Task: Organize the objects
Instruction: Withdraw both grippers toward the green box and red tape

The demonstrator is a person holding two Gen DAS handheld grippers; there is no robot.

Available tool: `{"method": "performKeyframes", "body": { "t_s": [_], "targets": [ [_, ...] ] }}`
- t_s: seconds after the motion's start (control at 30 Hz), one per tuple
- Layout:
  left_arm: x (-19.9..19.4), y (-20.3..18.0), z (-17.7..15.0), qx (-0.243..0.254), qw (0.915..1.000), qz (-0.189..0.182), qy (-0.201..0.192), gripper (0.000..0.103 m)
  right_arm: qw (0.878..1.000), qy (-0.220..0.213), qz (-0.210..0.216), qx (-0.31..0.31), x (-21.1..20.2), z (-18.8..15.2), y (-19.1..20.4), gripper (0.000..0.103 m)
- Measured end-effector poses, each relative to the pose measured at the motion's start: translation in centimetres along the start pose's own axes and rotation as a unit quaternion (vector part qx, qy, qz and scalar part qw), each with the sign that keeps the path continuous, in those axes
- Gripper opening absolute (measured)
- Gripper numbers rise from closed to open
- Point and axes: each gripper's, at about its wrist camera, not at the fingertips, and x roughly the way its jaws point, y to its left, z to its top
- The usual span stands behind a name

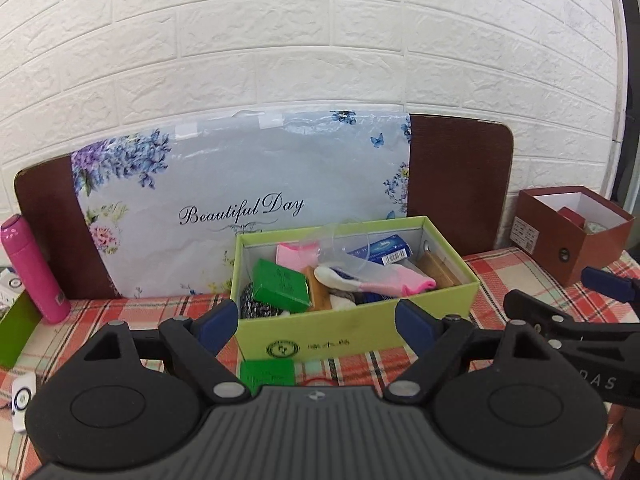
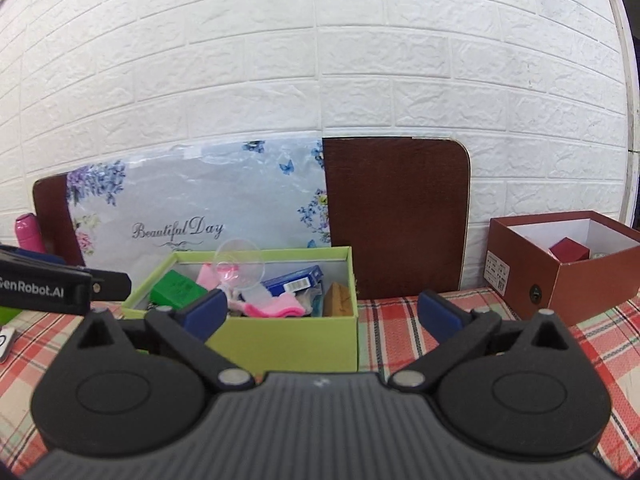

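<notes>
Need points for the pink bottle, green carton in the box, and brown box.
pink bottle [image 1: 30,270], left wrist view, mid-body.
green carton [image 1: 282,286], left wrist view, top face.
brown box [image 2: 592,280], right wrist view, front wall.

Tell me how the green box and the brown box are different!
The green box is lime green outside; the brown box is reddish brown with white inside walls. The green box is stuffed with many things, like pink socks and a small green packet, while the brown box shows only a small dark red box and little else. The green box sits mid-table; the brown box sits far right. Both are open-topped, without lids, on the plaid cloth.
</notes>
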Motion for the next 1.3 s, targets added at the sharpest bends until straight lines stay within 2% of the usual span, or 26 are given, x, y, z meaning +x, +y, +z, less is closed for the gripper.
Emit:
{"method": "performKeyframes", "body": {
  "t_s": [0.27,0.43,0.53,0.7,0.87,1.13,1.3],
  "targets": [
    [-3.2,3.1,-5.1,-0.057,0.998,0.014,0.025,0.089,0.999,0.018,0.028,-0.002,-3.6,-3.0,1.8,0.103],
    [-3.0,4.9,-8.9,-0.082,0.9938,0.027,0.071,0.089,0.997,0.049,0.059,-0.011,-4.1,-5.8,3.4,0.103],
    [-2.5,5.7,-10.1,-0.095,0.991,0.032,0.089,0.089,0.995,0.071,0.075,-0.014,-3.9,-7.2,4.5,0.103],
    [-1.9,6.9,-10.3,-0.12,0.9875,0.035,0.096,0.089,0.992,0.086,0.085,-0.033,-2.7,-8.4,6.2,0.1],
    [-1.4,7.5,-10.1,-0.122,0.9874,0.032,0.095,0.089,0.987,0.101,0.114,-0.045,-0.1,-8.7,7.7,0.095],
    [0.7,8.9,-9.7,-0.128,0.9861,0.021,0.104,0.089,0.975,0.134,0.156,-0.086,5.6,-9.3,10.3,0.079],
    [2.6,9.4,-9.3,-0.12,0.9866,0.01,0.11,0.089,0.97,0.144,0.164,-0.106,8.8,-9.4,11.4,0.074]
  ]
}}
